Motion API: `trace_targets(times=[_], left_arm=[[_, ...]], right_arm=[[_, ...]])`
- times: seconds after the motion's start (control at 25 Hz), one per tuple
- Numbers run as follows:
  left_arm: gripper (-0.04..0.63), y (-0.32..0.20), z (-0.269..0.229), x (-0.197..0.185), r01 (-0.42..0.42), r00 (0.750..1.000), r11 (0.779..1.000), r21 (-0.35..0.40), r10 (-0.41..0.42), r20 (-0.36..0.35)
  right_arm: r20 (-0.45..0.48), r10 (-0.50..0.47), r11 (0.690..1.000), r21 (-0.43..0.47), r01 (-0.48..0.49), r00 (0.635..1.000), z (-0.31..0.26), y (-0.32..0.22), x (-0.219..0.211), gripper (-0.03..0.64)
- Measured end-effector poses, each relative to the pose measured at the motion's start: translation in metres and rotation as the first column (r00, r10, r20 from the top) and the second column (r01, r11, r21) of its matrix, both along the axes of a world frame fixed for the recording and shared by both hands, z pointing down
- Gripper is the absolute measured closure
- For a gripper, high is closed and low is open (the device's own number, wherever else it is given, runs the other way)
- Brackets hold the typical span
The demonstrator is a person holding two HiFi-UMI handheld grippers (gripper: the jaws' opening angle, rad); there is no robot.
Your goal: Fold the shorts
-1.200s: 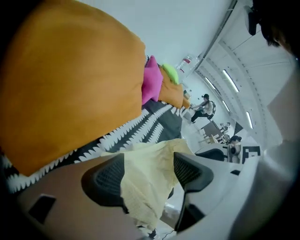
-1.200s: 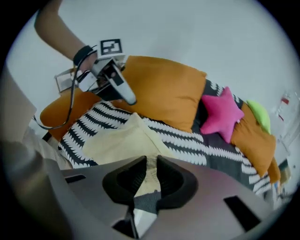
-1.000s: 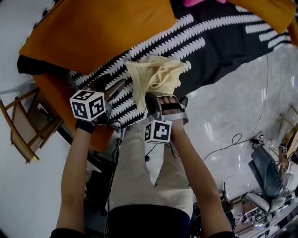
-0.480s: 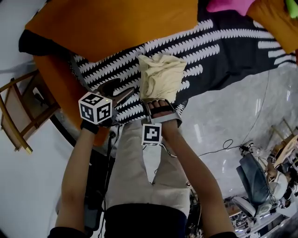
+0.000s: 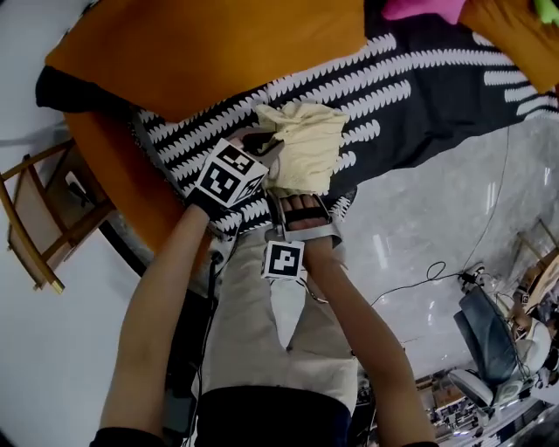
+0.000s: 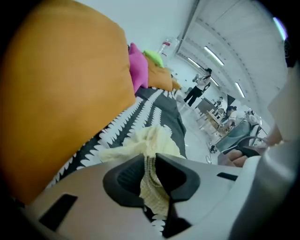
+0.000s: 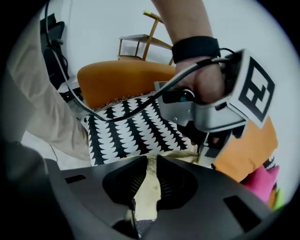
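Atop patterned cloth (image 5: 419, 87): crumpled yellow shorts (image 5: 307, 140), left gripper (image 5: 262, 142) just closed on nine-o'clock edge, right gripper (image 5: 297, 197) clamping six-o'clock edge; orange cushion (image 5: 201, 44), eleven.

A glossy pale grey floor (image 5: 437, 201) reflects overhead light in soft streaks, and thin black cables (image 5: 434, 264) trail across it toward a cluster of equipment (image 5: 489, 332) at the head view's lower right corner. A light wooden chair (image 5: 35, 227) stands against a plain white wall (image 7: 103, 23). A black-and-white patterned cover (image 5: 419, 96) lies over orange upholstery, with a large orange cushion (image 5: 201, 52) on its far side and a pink cushion (image 5: 419, 7) at its far edge. Long strip lights (image 6: 213, 56) run along the white ceiling, and people (image 6: 199, 86) stand far across the hall (too small for detail).
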State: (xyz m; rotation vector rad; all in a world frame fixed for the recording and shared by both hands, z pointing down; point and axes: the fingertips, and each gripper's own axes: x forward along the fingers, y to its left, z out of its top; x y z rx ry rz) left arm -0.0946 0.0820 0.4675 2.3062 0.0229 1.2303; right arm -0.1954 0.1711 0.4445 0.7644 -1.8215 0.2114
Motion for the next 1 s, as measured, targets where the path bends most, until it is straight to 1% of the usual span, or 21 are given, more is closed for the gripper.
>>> trace_targets(times=[0.08, 0.16, 0.24, 0.28, 0.32, 0.36, 0.4, 0.44, 0.48, 0.52, 0.56, 0.6, 0.68, 0.72, 0.76, 0.8, 0.84, 0.88, 0.92, 0.96, 1.0], left_arm=[[0.512, -0.008, -0.009, -0.011, 0.02, 0.999, 0.999, 0.035, -0.018, -0.039], [0.512, -0.014, 0.001, -0.031, 0.073, 0.997, 0.997, 0.029, -0.072, -0.023], [0.502, -0.014, 0.029, -0.055, 0.131, 0.99, 0.991, 0.003, -0.131, 0.058], [0.466, -0.013, 0.041, -0.063, 0.161, 0.982, 0.987, -0.015, -0.158, 0.106], [0.396, -0.015, 0.048, -0.066, 0.193, 0.972, 0.981, -0.034, -0.186, 0.142], [0.365, -0.02, 0.046, -0.063, 0.225, 0.964, 0.973, -0.045, -0.216, 0.154], [0.356, -0.029, 0.036, -0.056, 0.247, 0.961, 0.968, -0.038, -0.24, 0.138], [0.351, -0.039, 0.021, -0.047, 0.244, 0.965, 0.97, -0.007, -0.242, 0.104], [0.351, -0.046, 0.003, -0.036, 0.204, 0.976, 0.978, 0.045, -0.207, 0.064], [0.351, -0.049, -0.015, -0.023, 0.13, 0.991, 0.986, 0.105, -0.133, 0.027], [0.353, -0.048, -0.029, -0.007, 0.033, 0.999, 0.987, 0.159, -0.034, 0.003], [0.353, -0.046, -0.039, 0.012, -0.069, 0.997, 0.977, 0.2, 0.072, -0.005], [0.353, -0.041, -0.037, 0.051, -0.25, 0.967, 0.936, 0.248, 0.253, 0.021], [0.351, -0.039, -0.028, 0.07, -0.321, 0.946, 0.91, 0.263, 0.319, 0.053], [0.35, -0.035, -0.016, 0.086, -0.385, 0.923, 0.883, 0.268, 0.374, 0.092], [0.35, -0.03, -0.001, 0.098, -0.448, 0.894, 0.856, 0.258, 0.425, 0.14], [0.35, -0.023, 0.015, 0.105, -0.513, 0.857, 0.824, 0.239, 0.477, 0.196], [0.353, -0.016, 0.03, 0.107, -0.578, 0.812, 0.785, 0.224, 0.526, 0.253], [0.361, -0.011, 0.043, 0.107, -0.637, 0.765, 0.737, 0.227, 0.567, 0.306], [0.382, -0.008, 0.055, 0.106, -0.683, 0.725, 0.684, 0.254, 0.594, 0.349], [0.417, -0.009, 0.067, 0.105, -0.715, 0.696, 0.633, 0.297, 0.606, 0.384]], right_arm=[[-0.008, 0.028, 0.999, 0.031, -0.027, 1.0, -0.002, -0.002, -0.005, 0.538], [0.017, 0.064, 0.996, 0.063, -0.065, 0.998, 0.002, -0.006, -0.018, 0.54], [0.036, 0.078, 0.996, 0.045, -0.079, 0.996, 0.015, -0.004, -0.03, 0.541], [0.053, 0.084, 0.996, 0.025, -0.085, 0.995, 0.021, -0.002, -0.034, 0.539], [0.081, 0.093, 0.996, 0.005, -0.094, 0.992, 0.022, 0.0, -0.036, 0.526], [0.122, 0.104, 0.995, -0.014, -0.103, 0.987, 0.018, 0.003, -0.038, 0.477], [0.171, 0.119, 0.993, -0.03, -0.116, 0.978, 0.01, 0.008, -0.037, 0.384], [0.224, 0.149, 0.989, -0.037, -0.144, 0.963, -0.002, 0.014, -0.035, 0.34], [0.279, 0.204, 0.979, -0.035, -0.202, 0.938, -0.014, 0.021, -0.029, 0.339], [0.329, 0.286, 0.956, -0.037, -0.29, 0.9, -0.025, 0.026, -0.016, 0.345], [0.361, 0.389, 0.916, -0.057, -0.397, 0.847, -0.031, 0.032, 0.003, 0.358], [0.371, 0.504, 0.856, -0.096, -0.507, 0.78, -0.029, 0.038, 0.026, 0.369], [0.348, 0.703, 0.7, -0.186, -0.689, 0.621, -0.009, 0.051, 0.074, 0.412], [0.332, 0.768, 0.628, -0.22, -0.746, 0.548, 0.003, 0.054, 0.094, 0.424], [0.322, 0.81, 0.571, -0.241, -0.785, 0.49, 0.013, 0.053, 0.11, 0.437], [0.322, 0.835, 0.53, -0.25, -0.81, 0.447, 0.019, 0.048, 0.123, 0.438], [0.329, 0.846, 0.506, -0.247, -0.827, 0.419, 0.023, 0.04, 0.131, 0.456], [0.337, 0.849, 0.495, -0.239, -0.836, 0.406, 0.025, 0.03, 0.136, 0.485], [0.338, 0.849, 0.494, -0.235, -0.837, 0.406, 0.029, 0.021, 0.135, 0.519], [0.324, 0.85, 0.499, -0.247, -0.831, 0.415, 0.037, 0.018, 0.131, 0.525], [0.297, 0.856, 0.501, -0.276, -0.82, 0.423, 0.052, 0.022, 0.123, 0.526]])
